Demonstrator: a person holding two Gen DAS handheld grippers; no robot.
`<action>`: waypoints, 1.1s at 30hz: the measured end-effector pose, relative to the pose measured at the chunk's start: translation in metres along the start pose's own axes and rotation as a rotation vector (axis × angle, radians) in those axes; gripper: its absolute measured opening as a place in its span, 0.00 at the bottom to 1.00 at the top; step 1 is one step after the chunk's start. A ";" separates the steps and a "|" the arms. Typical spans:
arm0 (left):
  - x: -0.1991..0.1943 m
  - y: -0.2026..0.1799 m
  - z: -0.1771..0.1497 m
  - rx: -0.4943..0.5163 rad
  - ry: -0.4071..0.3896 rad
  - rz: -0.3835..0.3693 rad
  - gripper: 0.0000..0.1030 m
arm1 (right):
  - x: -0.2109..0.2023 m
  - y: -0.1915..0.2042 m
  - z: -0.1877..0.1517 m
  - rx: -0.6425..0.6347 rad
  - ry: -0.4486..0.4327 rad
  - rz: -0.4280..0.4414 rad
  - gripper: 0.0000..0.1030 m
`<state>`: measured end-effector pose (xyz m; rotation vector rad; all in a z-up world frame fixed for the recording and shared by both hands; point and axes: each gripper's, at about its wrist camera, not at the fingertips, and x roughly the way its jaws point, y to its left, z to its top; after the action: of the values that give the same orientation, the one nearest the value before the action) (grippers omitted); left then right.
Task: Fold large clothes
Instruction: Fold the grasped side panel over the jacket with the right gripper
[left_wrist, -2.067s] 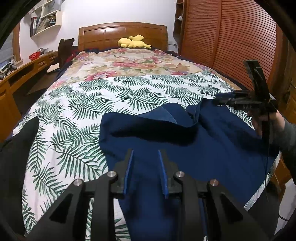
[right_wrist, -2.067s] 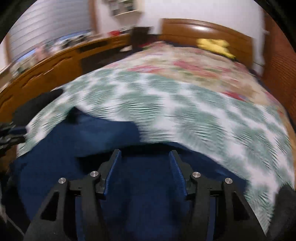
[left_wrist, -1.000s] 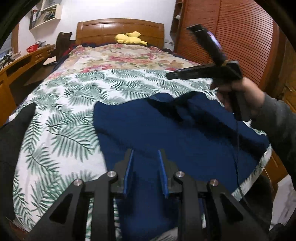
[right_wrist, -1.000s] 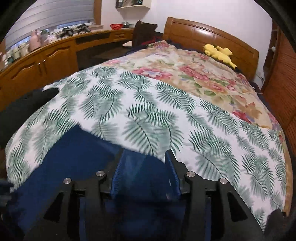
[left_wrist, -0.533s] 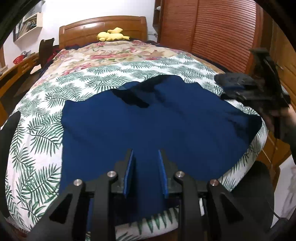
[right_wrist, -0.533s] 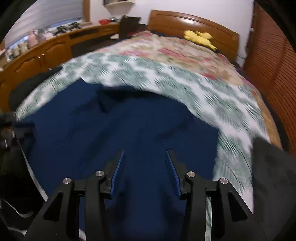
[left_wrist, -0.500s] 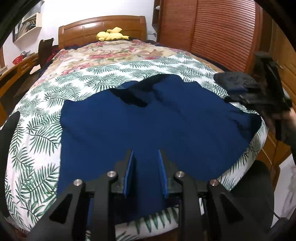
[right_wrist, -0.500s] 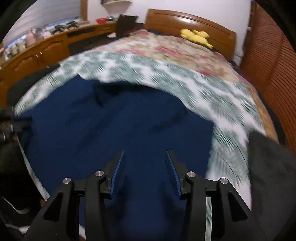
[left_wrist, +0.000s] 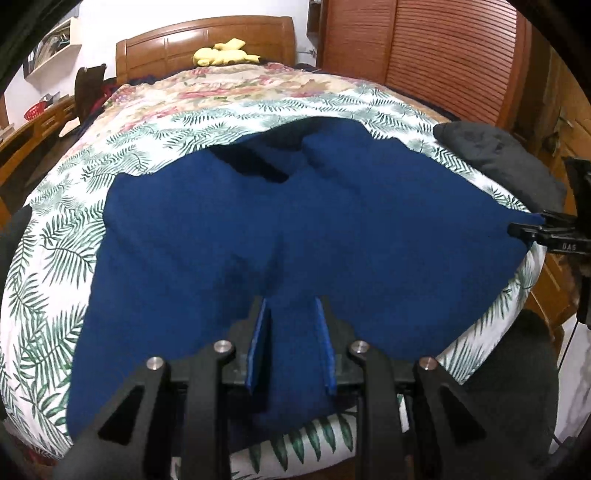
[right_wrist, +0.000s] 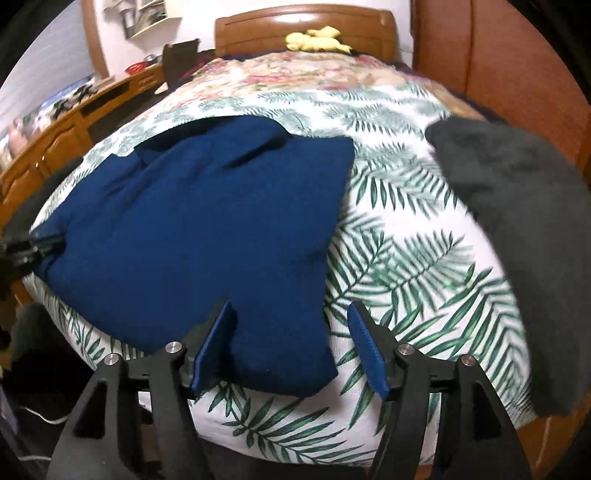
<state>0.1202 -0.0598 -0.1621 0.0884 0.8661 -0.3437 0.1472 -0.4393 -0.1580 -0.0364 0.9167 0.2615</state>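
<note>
A large navy blue garment (left_wrist: 295, 221) lies spread flat across the foot of the bed; it also shows in the right wrist view (right_wrist: 199, 229). My left gripper (left_wrist: 291, 343) has its jaws partly apart with the garment's near hem between them. My right gripper (right_wrist: 291, 347) is open, and the garment's near right corner lies between its fingers. In the left wrist view the right gripper (left_wrist: 532, 230) sits at the garment's right corner. In the right wrist view the left gripper (right_wrist: 33, 247) sits at the garment's left edge.
The bed has a palm-leaf cover (right_wrist: 406, 240) and a floral quilt (left_wrist: 221, 88) farther back. A dark grey garment (right_wrist: 517, 206) lies at the bed's right edge. A yellow plush toy (left_wrist: 225, 55) sits by the wooden headboard. A wooden desk (right_wrist: 74, 122) runs on the left, a slatted wardrobe (left_wrist: 443, 55) on the right.
The garment was pulled flat toward the foot of the bed. My right gripper came down to the garment's right corner and its jaws opened wider.
</note>
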 end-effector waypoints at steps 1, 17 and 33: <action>0.002 -0.001 -0.001 0.002 0.000 0.005 0.24 | 0.002 -0.001 -0.001 0.018 0.008 0.009 0.67; 0.008 -0.004 -0.007 -0.018 -0.019 0.034 0.26 | 0.031 0.019 0.009 0.062 0.045 0.135 0.54; -0.081 0.045 -0.002 -0.077 -0.140 0.034 0.26 | -0.046 0.126 0.109 -0.124 -0.241 0.308 0.15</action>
<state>0.0857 0.0043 -0.1044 0.0072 0.7375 -0.2810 0.1750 -0.3111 -0.0455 0.0221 0.6629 0.5956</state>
